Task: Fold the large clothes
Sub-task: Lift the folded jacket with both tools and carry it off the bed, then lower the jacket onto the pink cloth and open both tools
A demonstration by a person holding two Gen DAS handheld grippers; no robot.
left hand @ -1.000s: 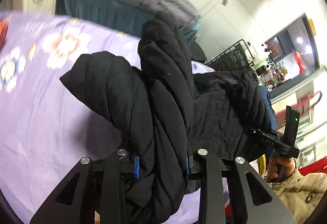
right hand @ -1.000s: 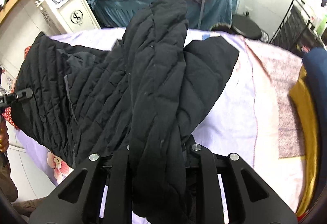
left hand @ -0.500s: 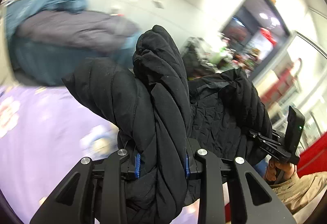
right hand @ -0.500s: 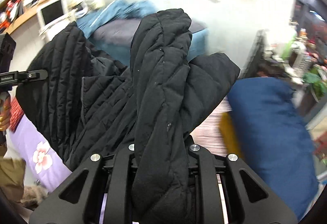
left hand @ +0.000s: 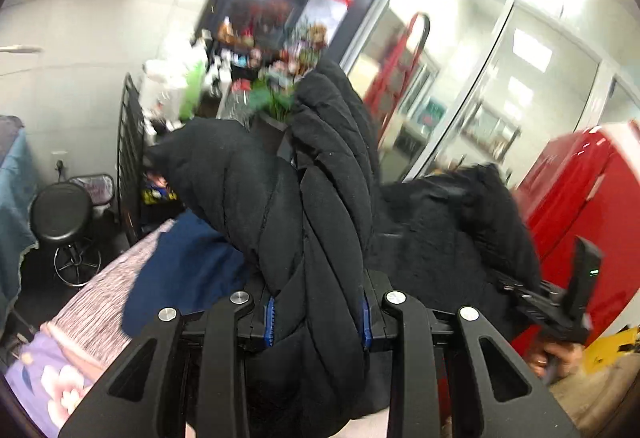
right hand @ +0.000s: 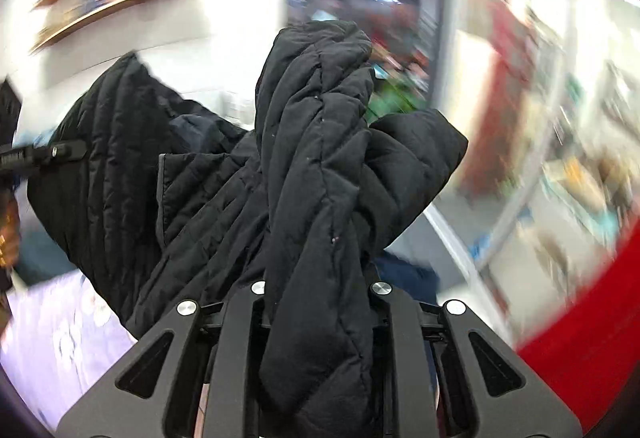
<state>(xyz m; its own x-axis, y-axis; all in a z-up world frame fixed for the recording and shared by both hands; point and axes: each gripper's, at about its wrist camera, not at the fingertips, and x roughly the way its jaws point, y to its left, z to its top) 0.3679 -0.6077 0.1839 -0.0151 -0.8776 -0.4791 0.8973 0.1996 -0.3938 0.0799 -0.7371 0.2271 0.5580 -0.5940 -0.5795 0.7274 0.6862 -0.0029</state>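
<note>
Black quilted padding fills both tools: the left gripper (left hand: 316, 318) and the right gripper (right hand: 316, 302) each pinch a bunched fold of the jacket (left hand: 320, 206), which hangs in the air between them. Below lie a blue garment (left hand: 180, 270) and a flowered purple sheet (left hand: 44, 386); a red cabinet (left hand: 576, 198) stands at the right.

White tiled wall (left hand: 80, 38), black stool (left hand: 60, 212), glass doors (left hand: 500, 86), wooden shelf (right hand: 116, 2)

A black quilted puffer jacket (left hand: 320, 222) is bunched into thick folds, clamped between both grippers' fingers and draped forward beyond them.
</note>
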